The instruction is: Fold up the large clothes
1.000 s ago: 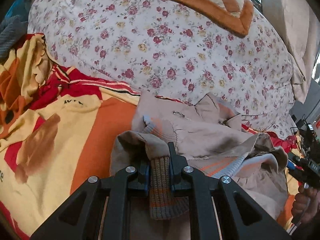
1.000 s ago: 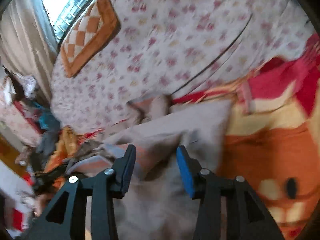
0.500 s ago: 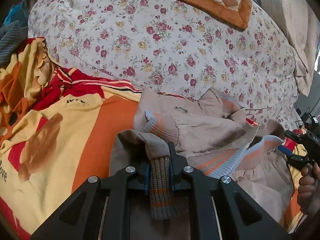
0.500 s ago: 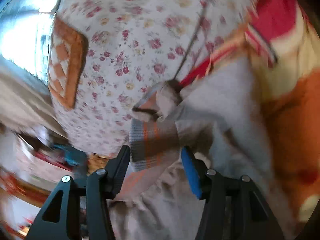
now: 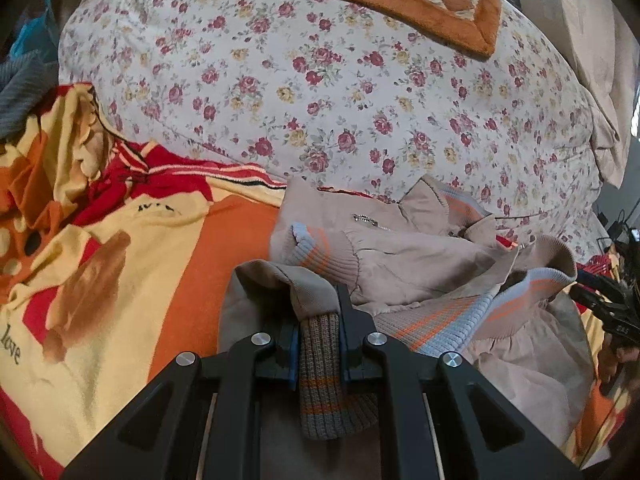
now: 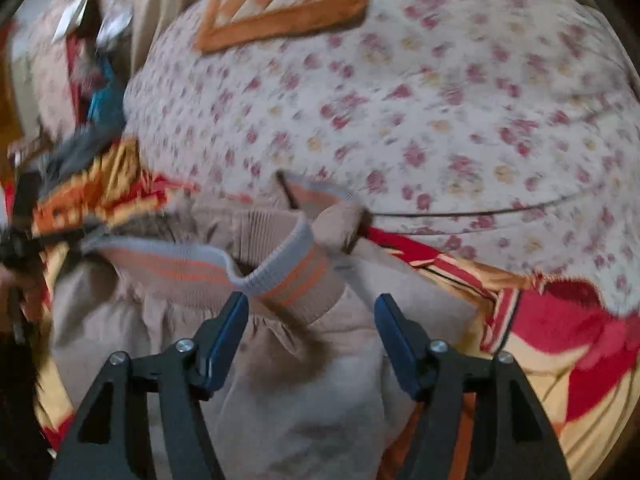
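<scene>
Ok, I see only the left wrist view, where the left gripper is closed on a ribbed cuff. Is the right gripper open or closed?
Observer: Open. In the right wrist view the right gripper has its jaws wide apart, with nothing between them.
Operator: What lies in front of it?
Observer: The striped ribbed hem of the beige jacket, just ahead of its fingertips.
Operator: Does it touch the hem?
Observer: I cannot tell; that view is blurred.

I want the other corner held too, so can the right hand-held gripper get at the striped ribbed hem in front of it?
Probably yes: the right hand-held gripper is open, and the ribbed hem lies uncovered just beyond its fingertips.
</scene>
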### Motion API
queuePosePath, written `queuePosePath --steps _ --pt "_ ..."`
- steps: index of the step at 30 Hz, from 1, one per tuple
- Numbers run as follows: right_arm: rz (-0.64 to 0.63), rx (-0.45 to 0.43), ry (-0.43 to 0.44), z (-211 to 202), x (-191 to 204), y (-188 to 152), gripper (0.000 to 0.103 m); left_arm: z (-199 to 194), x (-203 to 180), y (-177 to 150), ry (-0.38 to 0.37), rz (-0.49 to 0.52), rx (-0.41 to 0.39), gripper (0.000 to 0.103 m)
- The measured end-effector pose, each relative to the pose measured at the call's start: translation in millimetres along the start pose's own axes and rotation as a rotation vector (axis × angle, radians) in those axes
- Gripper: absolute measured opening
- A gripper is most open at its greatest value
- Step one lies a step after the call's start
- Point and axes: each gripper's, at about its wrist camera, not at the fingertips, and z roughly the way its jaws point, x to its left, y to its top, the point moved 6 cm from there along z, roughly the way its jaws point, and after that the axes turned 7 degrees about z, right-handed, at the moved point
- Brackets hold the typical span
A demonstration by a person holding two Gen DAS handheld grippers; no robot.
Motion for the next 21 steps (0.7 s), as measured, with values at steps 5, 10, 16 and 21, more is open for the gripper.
queuePosePath --steps 5,10,16,21 --pt "-0.038 0.050 -0.016 29.5 -4.0 6.5 0.070 -1.4 -1.1 0.2 0.010 0.009 -0.012 0.002" --pt "-0.002 0.165 0.051 52.7 -5.7 -2.1 0.013 -0.8 0.3 3.0 -0.007 -0.012 -0.025 0.002" --pt "0.131 -0.039 0.012 4.8 -28.9 26.1 0.012 -4.7 -7.3 42.4 -0.048 0.002 -0.064 0.002" --pt "0.267 -0.118 -0.101 -17.2 -59.5 34.8 0.012 40.3 -26.0 83.4 -0.080 0.058 -0.023 0.003"
